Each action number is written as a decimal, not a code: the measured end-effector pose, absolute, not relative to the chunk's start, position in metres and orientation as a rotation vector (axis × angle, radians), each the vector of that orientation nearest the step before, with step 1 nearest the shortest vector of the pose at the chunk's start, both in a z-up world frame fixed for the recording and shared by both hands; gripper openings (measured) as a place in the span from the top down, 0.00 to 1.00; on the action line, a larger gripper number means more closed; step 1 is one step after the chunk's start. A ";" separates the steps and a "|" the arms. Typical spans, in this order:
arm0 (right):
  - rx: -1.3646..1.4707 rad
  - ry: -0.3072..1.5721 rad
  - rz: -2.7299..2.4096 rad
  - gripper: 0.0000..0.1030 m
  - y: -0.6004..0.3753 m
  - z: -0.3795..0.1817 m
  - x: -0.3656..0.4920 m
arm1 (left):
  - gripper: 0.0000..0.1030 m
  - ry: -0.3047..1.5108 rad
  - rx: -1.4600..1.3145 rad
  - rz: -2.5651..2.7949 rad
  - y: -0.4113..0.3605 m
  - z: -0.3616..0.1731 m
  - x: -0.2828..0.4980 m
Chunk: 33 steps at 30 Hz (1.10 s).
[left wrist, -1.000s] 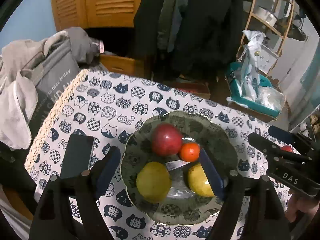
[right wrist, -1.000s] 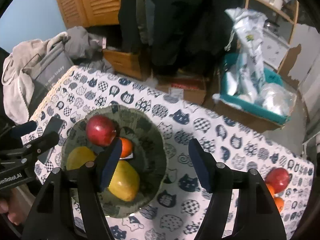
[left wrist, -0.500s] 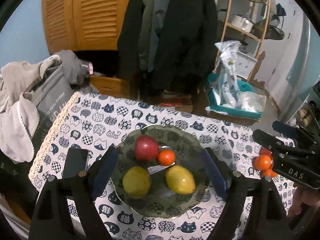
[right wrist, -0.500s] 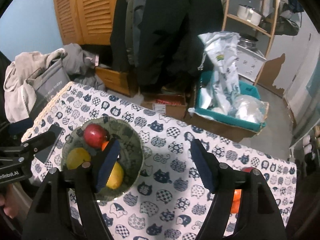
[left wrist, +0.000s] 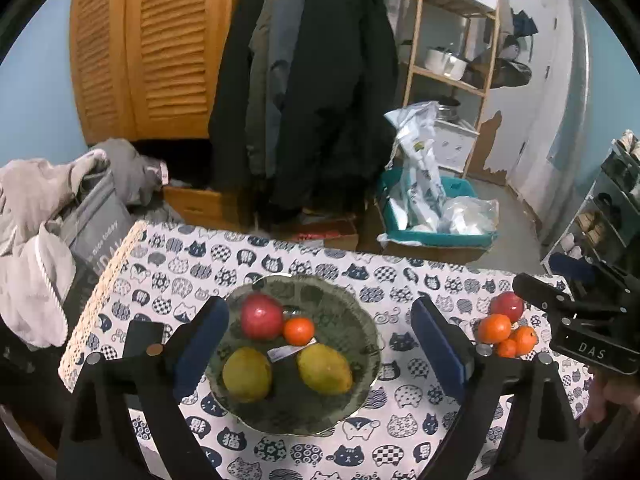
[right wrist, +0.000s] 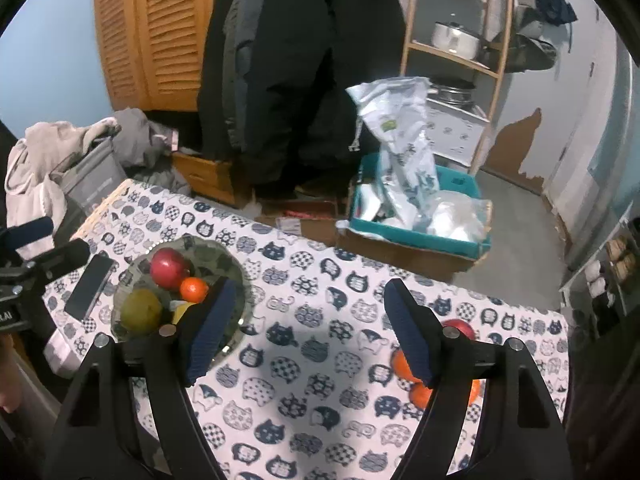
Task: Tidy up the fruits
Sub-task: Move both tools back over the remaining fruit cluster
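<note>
Bare tablecloth [right wrist: 304,344] between bowl [right wrist: 236,276] and oranges [right wrist: 404,364]

White tablecloth [left wrist: 400,280] printed with navy cat faces; on it a dark green patterned plate [left wrist: 360,320] holding a red apple [left wrist: 261,317], an orange tangerine [left wrist: 298,331] and two yellow-green, perhaps pear-like, fruits [left wrist: 247,374].

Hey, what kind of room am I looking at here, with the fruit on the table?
Most likely a lived-in home, perhaps an entry or utility corner. Dark coats hang by louvered wooden doors, a wooden shelf holds pots, and a fruit plate sits on a cat-print tablecloth.
</note>
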State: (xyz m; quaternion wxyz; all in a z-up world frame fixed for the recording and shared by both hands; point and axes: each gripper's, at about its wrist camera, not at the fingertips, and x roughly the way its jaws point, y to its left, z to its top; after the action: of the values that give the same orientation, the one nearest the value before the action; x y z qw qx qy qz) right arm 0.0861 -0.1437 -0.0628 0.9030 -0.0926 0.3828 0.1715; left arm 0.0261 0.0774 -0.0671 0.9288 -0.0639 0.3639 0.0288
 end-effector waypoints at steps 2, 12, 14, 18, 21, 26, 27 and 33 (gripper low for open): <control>-0.187 0.783 0.346 0.26 -0.153 -0.060 0.082 | 0.09 0.733 -0.127 0.048 0.071 -0.063 0.024; -0.170 0.763 0.279 0.24 -0.206 -0.056 0.070 | 0.08 0.685 -0.106 -0.007 0.038 -0.049 0.021; -0.164 0.765 0.261 0.24 -0.218 -0.057 0.069 | 0.08 0.685 -0.096 -0.019 0.029 -0.048 0.022; -0.141 0.777 0.225 0.24 -0.242 -0.062 0.068 | 0.07 0.690 -0.076 -0.036 0.013 -0.048 0.026; -0.128 0.781 0.199 0.24 -0.259 -0.063 0.067 | 0.07 0.697 -0.068 -0.054 0.001 -0.050 0.029; -0.105 0.782 0.145 0.24 -0.288 -0.066 0.065 | 0.07 0.702 -0.045 -0.092 -0.022 -0.052 0.032; -0.099 0.784 0.136 0.24 -0.294 -0.066 0.065 | 0.07 0.702 -0.038 -0.100 -0.027 -0.053 0.033; -0.058 0.801 0.083 0.24 -0.326 -0.074 0.066 | 0.07 0.728 0.000 -0.137 -0.054 -0.062 0.041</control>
State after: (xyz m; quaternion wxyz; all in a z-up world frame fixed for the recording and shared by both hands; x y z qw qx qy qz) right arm 0.0657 -0.3255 -0.0738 0.9196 -0.0281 0.3898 0.0404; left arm 0.0406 -0.0539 -0.0621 0.9323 0.0000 0.3555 -0.0667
